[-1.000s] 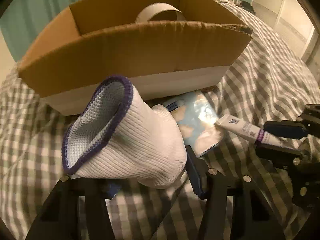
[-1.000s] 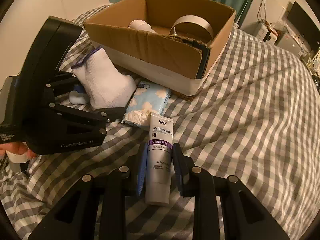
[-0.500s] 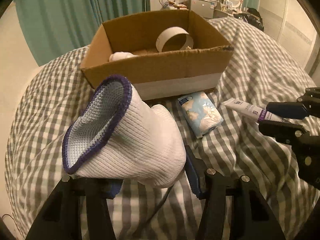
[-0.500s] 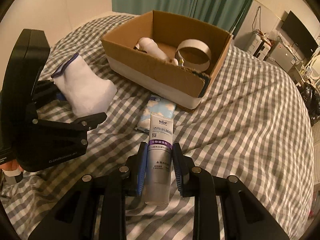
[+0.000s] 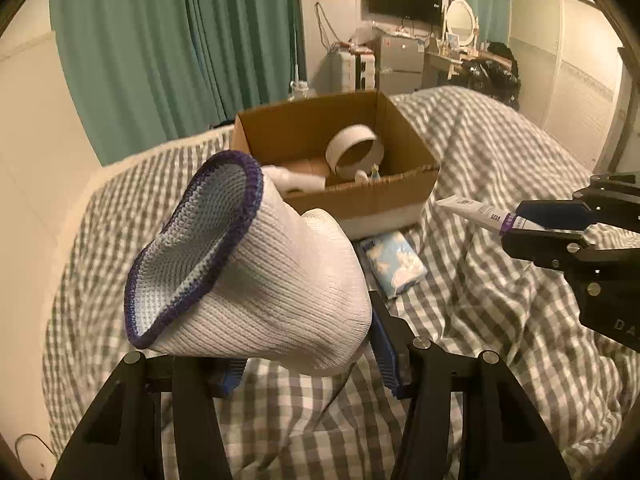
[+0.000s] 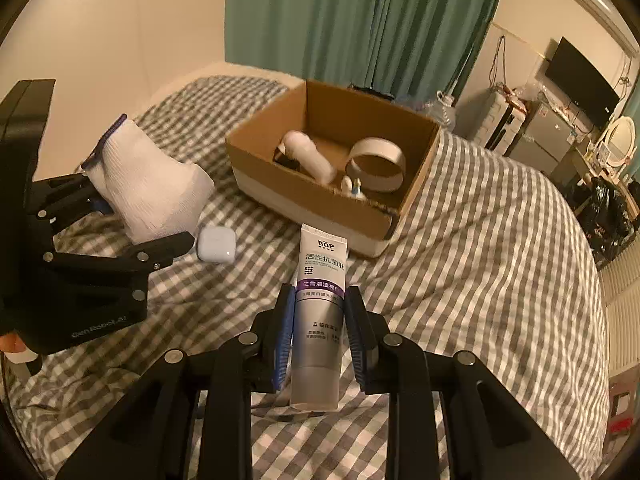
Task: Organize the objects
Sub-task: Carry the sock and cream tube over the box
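My left gripper point(image 5: 308, 360) is shut on a white sock with a purple cuff point(image 5: 256, 276) and holds it above the bed; the sock also shows in the right wrist view point(image 6: 148, 188). My right gripper point(image 6: 320, 328) is shut on a grey and white toothpaste tube point(image 6: 320, 292), also seen in the left wrist view point(image 5: 480, 212). An open cardboard box point(image 6: 336, 216) sits ahead on the bed, holding a tape ring point(image 6: 376, 164), a white bottle point(image 6: 308, 156) and a small item. A tissue pack point(image 5: 392, 264) lies before the box.
A white earbud case point(image 6: 216, 244) lies on the checked bedspread point(image 6: 480, 260) left of the tube. Teal curtains point(image 6: 352, 20) hang behind the bed. A TV, fridge and dresser stand at the far right.
Both grippers have risen and pulled back from the box with the sock and the tube. The earbud case has come into view on the bed.
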Tool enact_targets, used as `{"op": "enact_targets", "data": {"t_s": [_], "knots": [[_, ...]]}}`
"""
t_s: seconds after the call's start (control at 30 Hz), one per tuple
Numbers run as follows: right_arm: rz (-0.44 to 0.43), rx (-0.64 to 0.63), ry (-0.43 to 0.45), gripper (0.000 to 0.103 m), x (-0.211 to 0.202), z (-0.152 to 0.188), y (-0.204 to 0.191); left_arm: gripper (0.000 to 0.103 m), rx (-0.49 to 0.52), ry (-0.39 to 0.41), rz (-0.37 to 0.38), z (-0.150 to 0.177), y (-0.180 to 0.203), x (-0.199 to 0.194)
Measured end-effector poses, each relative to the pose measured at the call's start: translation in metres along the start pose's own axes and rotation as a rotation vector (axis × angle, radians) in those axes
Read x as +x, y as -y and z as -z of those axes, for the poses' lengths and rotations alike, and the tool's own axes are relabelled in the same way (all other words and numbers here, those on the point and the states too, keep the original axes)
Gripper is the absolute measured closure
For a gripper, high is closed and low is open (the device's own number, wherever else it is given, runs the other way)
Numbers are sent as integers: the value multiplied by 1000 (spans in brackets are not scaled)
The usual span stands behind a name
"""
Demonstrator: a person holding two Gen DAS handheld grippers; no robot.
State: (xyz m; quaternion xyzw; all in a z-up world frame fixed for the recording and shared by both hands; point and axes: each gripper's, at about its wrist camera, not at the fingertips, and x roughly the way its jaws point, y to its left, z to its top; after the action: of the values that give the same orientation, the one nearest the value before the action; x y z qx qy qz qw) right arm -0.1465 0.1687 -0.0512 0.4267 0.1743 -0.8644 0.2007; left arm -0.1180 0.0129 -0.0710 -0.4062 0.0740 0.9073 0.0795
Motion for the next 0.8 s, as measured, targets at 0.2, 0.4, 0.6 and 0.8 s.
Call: {"op": "enact_targets", "data": {"t_s": [0.2, 0.4, 0.6, 0.8], "knots": [[-1, -16, 39, 78, -14, -15, -2, 49, 89, 28, -5, -21, -8, -15], [-12, -20, 82, 78, -23, -35, 3, 49, 59, 65, -48, -49, -30, -20], [0, -8, 88, 78, -10, -66, 18, 49, -14, 83, -34, -78, -38, -3], [-2, 4, 92, 78, 13, -97, 29, 49, 20, 64, -16, -102, -40, 28]]}}
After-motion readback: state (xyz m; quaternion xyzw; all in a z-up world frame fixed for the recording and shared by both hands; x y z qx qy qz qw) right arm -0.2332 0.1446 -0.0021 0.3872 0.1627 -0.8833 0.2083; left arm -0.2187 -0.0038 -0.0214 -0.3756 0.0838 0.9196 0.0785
